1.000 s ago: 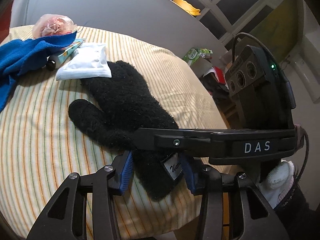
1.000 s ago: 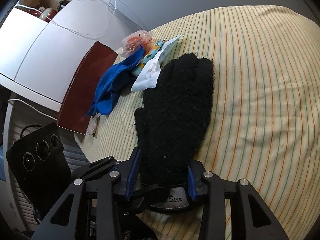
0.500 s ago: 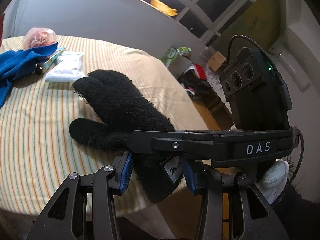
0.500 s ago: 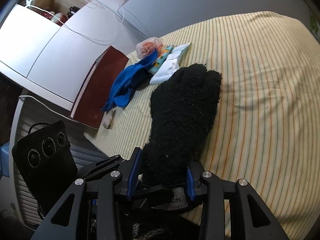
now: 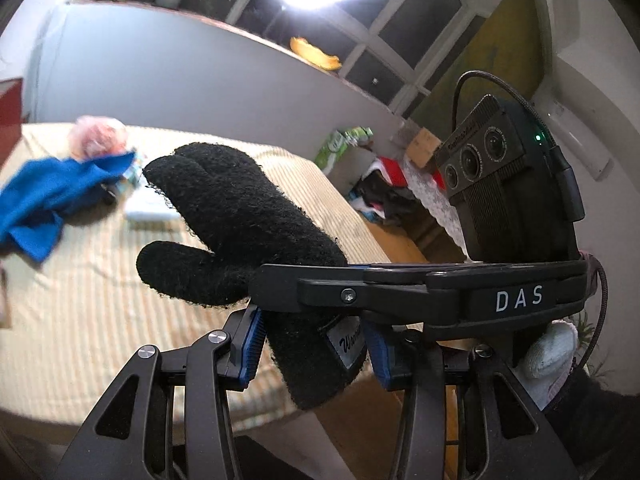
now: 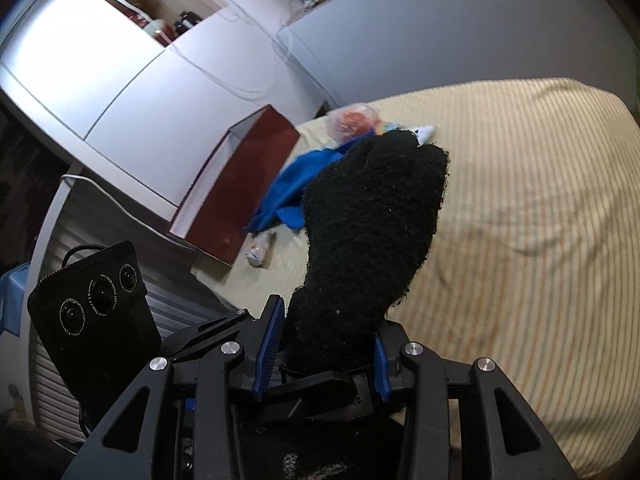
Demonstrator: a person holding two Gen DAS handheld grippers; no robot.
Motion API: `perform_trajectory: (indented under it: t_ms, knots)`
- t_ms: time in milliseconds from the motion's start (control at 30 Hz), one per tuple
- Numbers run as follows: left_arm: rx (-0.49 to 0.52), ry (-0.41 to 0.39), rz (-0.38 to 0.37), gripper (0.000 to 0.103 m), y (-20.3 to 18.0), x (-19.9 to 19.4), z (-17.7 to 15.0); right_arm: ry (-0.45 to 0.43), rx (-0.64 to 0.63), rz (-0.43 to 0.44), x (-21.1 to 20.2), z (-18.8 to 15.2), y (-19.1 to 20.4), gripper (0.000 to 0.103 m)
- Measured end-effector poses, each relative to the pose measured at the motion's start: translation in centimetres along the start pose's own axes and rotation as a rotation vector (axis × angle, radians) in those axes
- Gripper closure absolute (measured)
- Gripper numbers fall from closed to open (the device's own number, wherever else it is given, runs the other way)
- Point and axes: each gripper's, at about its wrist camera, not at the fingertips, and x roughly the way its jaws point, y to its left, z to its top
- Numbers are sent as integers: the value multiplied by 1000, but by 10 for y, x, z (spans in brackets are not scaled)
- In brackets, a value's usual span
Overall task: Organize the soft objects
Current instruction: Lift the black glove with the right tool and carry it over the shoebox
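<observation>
A fuzzy black glove (image 5: 240, 216) hangs in the air above the striped yellow cloth (image 5: 80, 320), fingers pointing away. My left gripper (image 5: 314, 344) is shut on its cuff, blue pads pressing both sides beside the label. My right gripper (image 6: 326, 360) is shut on the same cuff of the glove (image 6: 372, 232). In the left wrist view the right gripper's finger (image 5: 400, 288) crosses in front of the cuff. A blue towel (image 5: 48, 196) lies crumpled at the far left of the cloth.
By the blue towel (image 6: 304, 176) lie a pink plastic bag (image 5: 98, 140), a white packet (image 5: 148, 208) and a small wrapped item (image 6: 260, 248). A dark red box (image 6: 240, 184) stands at the cloth's left end. Clutter (image 5: 384, 192) sits on the floor beyond its right edge.
Both grippers have risen together with the glove in them. The glove lay flat on the striped cloth; now it is lifted clear, and the towel and packets look farther off.
</observation>
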Motion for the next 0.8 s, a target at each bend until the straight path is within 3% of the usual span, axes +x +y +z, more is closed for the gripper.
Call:
perform_trajectory:
  t_ms: [400,800]
  knots:
    - [-5,-146,159,60,56,-82,35,8,-174,94,52,63,83,67]
    - [-42,-212,297,60,120,-125,78,56,-273,180,126,124,150,67]
